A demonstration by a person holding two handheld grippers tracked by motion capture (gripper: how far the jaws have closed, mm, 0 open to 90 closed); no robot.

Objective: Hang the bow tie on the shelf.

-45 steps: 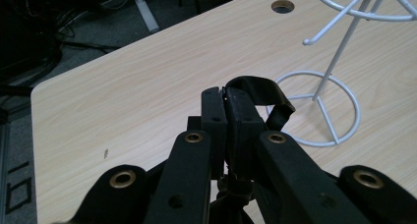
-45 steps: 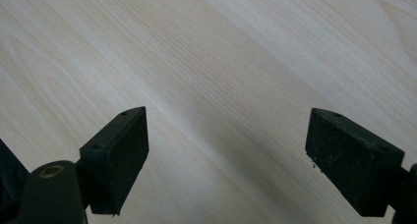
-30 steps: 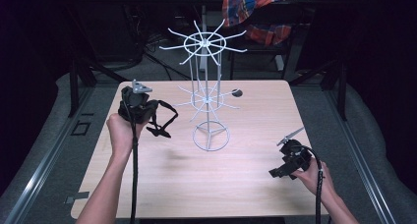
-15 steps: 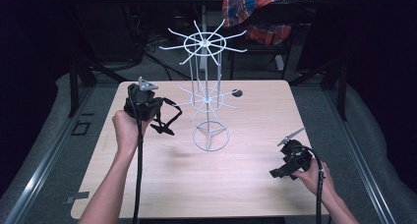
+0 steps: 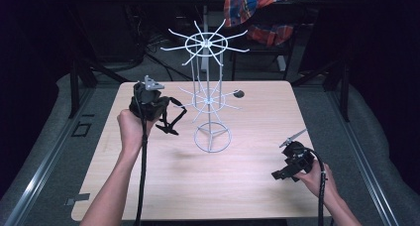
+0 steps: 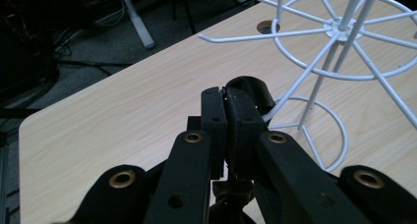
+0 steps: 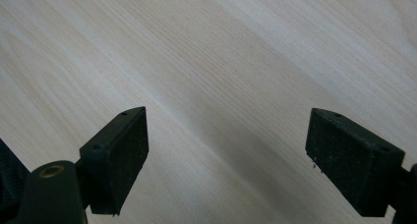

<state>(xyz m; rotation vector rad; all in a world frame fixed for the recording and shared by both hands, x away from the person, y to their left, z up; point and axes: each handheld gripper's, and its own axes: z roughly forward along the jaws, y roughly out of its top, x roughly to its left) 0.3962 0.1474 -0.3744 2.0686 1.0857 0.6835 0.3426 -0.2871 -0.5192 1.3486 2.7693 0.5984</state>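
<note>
A white wire rack [image 5: 208, 101] with two tiers of radiating hooks stands on a ring base at the middle of the wooden table [image 5: 247, 186]. My left gripper [image 5: 166, 106] hovers just left of the rack, shut on a black strap [image 5: 172, 121] that dangles below it in a loop. In the left gripper view the jaws [image 6: 225, 94] are pressed together, the black strap [image 6: 252, 88] curls out past their tips, and the rack's lower hooks [image 6: 344, 47] are close ahead to the right. My right gripper [image 5: 282, 174] rests low at the table's front right, open [image 7: 226, 150] over bare wood.
A small round hole [image 5: 238, 93] sits in the tabletop behind the rack. Dark frames, cables and a chair with plaid cloth [image 5: 257, 13] stand beyond the far edge. Grey floor surrounds the table.
My left gripper has drifted a little to the right, toward the rack, with the strap still in it. The right gripper has stayed put.
</note>
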